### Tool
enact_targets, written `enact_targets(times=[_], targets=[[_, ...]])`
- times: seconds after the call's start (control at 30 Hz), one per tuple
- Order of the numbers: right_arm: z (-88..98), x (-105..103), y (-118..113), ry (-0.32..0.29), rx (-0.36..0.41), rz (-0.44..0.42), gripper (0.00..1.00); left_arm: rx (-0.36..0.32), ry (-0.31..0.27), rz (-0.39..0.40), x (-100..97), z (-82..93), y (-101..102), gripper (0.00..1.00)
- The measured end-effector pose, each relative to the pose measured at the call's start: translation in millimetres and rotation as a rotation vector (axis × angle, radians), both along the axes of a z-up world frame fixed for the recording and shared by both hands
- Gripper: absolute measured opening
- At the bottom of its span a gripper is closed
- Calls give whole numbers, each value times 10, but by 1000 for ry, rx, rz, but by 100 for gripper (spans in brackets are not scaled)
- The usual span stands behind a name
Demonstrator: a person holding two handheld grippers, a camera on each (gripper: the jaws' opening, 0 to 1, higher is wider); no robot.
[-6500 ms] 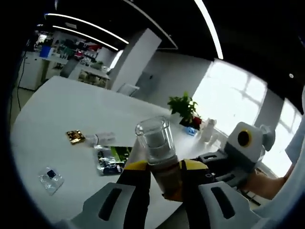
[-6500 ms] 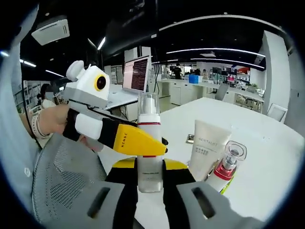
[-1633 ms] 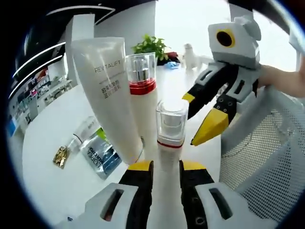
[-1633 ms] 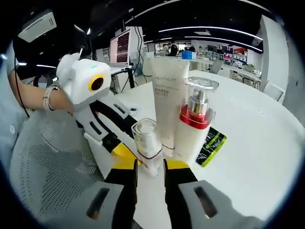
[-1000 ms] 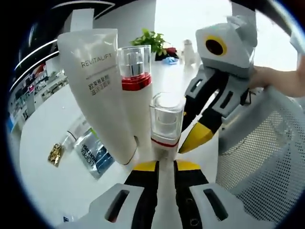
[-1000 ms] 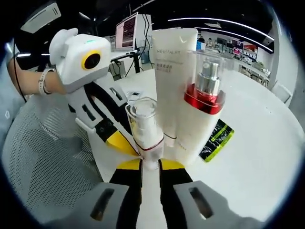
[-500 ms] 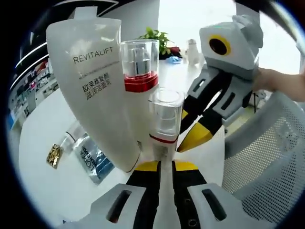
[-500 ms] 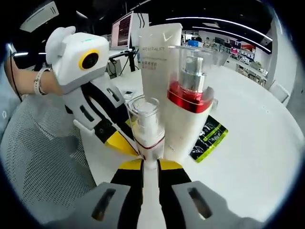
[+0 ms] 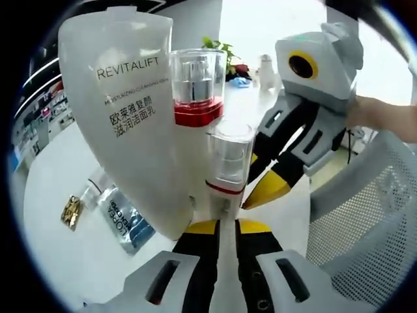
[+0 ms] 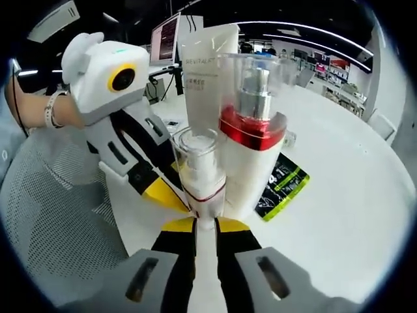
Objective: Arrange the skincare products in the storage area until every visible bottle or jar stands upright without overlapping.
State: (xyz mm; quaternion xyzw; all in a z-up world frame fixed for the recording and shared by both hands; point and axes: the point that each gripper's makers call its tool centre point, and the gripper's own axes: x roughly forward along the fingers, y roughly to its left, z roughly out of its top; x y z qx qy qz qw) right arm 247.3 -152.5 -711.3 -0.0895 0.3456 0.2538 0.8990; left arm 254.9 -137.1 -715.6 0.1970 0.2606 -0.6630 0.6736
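Note:
A small white bottle [image 9: 227, 166] with a clear cap and a red band stands upright between the jaws of my left gripper [image 9: 227, 225], which is shut on its lower body. My right gripper [image 9: 264, 189] reaches in from the right, its yellow tip against the same bottle. In the right gripper view, my right gripper [image 10: 204, 223] is shut on the small bottle [image 10: 201, 169], and my left gripper [image 10: 166, 192] meets it from the left. Just behind stand a white REVITALIFT tube [image 9: 124, 117] and a pump bottle [image 9: 195, 98] with a red collar, both upright.
Flat sachets [image 9: 124, 218] and a gold packet [image 9: 70, 212] lie on the white table [image 10: 339, 215]. A green-black sachet [image 10: 280, 186] lies beside the pump bottle [image 10: 251, 130]. A mesh chair [image 9: 365, 215] stands at the table's edge. A potted plant [image 9: 225, 55] is far back.
The small bottle, held by both grippers, has come down from the air and closer to the tube and pump bottle, which now loom larger right behind it.

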Motion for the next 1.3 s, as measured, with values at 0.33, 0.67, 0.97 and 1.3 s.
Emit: enact_targets(times=[0.33, 0.67, 0.97, 1.3], targets=[[56, -47, 14, -3, -5, -4, 12, -1, -2, -1, -2, 50, 68, 6], [158, -134, 37, -18, -29, -8, 15, 1, -23, 13, 20, 159, 237, 8], [298, -196, 82, -40, -24, -21, 21, 5, -31, 32, 9, 234, 418, 14], [514, -218, 86, -76, -39, -51, 31, 9, -28, 51, 5, 353, 665, 29]])
